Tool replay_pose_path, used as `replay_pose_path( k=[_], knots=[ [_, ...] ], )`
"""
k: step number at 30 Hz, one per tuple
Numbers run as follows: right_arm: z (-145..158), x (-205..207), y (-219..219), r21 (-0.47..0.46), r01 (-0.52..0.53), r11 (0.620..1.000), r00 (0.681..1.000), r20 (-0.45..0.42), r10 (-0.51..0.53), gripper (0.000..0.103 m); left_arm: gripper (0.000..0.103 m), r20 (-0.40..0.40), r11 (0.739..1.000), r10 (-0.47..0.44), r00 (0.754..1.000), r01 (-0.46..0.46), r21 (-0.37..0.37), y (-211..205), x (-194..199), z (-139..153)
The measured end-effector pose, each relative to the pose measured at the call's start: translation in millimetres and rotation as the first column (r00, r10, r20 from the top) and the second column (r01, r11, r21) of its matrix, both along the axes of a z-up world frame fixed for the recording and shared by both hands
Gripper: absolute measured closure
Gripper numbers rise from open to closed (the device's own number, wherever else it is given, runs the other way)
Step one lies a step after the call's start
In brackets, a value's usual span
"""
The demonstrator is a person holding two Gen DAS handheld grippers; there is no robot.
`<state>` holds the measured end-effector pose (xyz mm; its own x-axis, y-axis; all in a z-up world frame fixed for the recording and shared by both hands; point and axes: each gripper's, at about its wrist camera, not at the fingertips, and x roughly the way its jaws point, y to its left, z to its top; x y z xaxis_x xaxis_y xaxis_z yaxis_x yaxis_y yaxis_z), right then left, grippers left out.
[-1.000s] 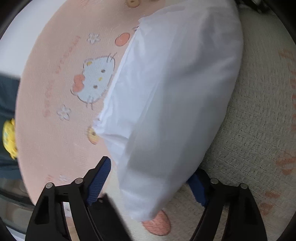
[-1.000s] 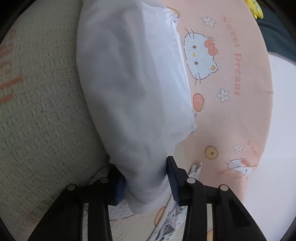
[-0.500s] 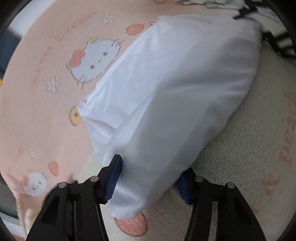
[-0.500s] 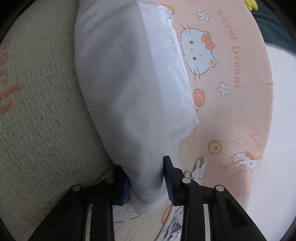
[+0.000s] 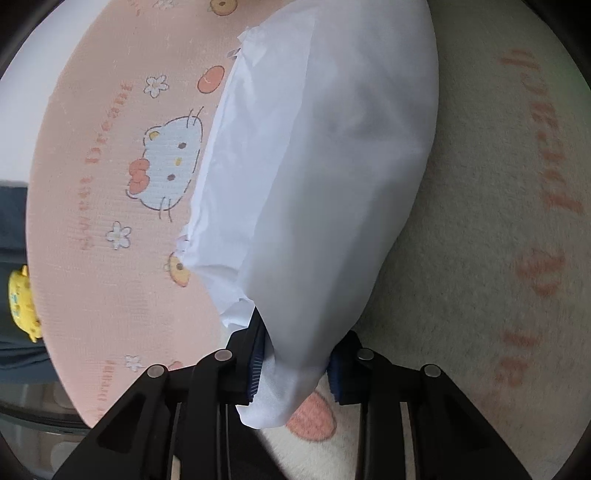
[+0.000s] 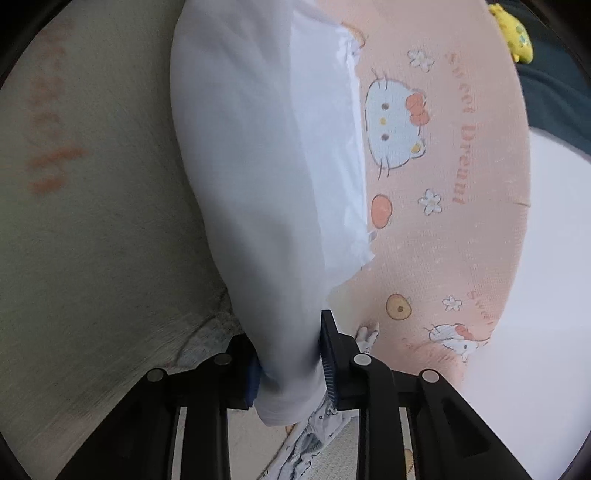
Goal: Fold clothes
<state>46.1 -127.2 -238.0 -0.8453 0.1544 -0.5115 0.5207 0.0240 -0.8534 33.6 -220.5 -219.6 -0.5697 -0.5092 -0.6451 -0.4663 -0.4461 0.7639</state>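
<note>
A white garment lies in a long folded bundle on the seam between a pink cat-print blanket and a cream knitted cloth. My left gripper has the bundle's near end bunched between its blue pads, and its jaws are closing on the fabric. In the right wrist view the other end of the white garment is squeezed between the pads of my right gripper, whose jaws are also closing. The garment's thin inner layer sticks out towards the pink side.
A patterned white cloth lies under my right gripper. A yellow toy rests on dark blue fabric beyond the pink blanket; that yellow toy also shows at the left. Cream knit spreads wide.
Both pairs of jaws have narrowed onto the white garment, the left much more. The left view swung across the blanket and back, and the fabric now bunches tightly between its pads.
</note>
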Motion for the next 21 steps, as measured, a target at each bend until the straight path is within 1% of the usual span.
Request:
replay_pose_path(
  k=[4, 7, 12, 18, 21],
  knots=[
    [7, 14, 3, -0.014, 0.018, 1.0, 1.0, 0.018, -0.018, 0.078, 0.077, 0.012, 1.0, -0.001, 1.0, 0.001, 0.006, 8, 19, 12],
    [10, 24, 5, -0.015, 0.028, 0.999, 0.999, 0.039, -0.028, 0.078, 0.077, 0.027, 0.999, 0.029, 0.999, -0.03, 0.023, 14, 34, 17],
    [9, 58, 9, 0.031, -0.019, 0.999, 0.999, 0.035, 0.018, 0.078, 0.077, 0.024, 0.996, 0.086, 0.996, -0.087, 0.037, 23, 63, 18],
    [17, 87, 13, 0.04, -0.011, 0.999, 0.999, 0.041, 0.009, 0.078, 0.077, 0.026, 0.994, 0.097, 0.995, -0.098, 0.04, 36, 98, 17],
    [21, 98, 13, 0.028, 0.017, 0.999, 0.997, 0.071, -0.019, 0.077, 0.077, 0.029, 0.992, 0.108, 0.994, -0.11, 0.058, 39, 111, 21]
  ],
)
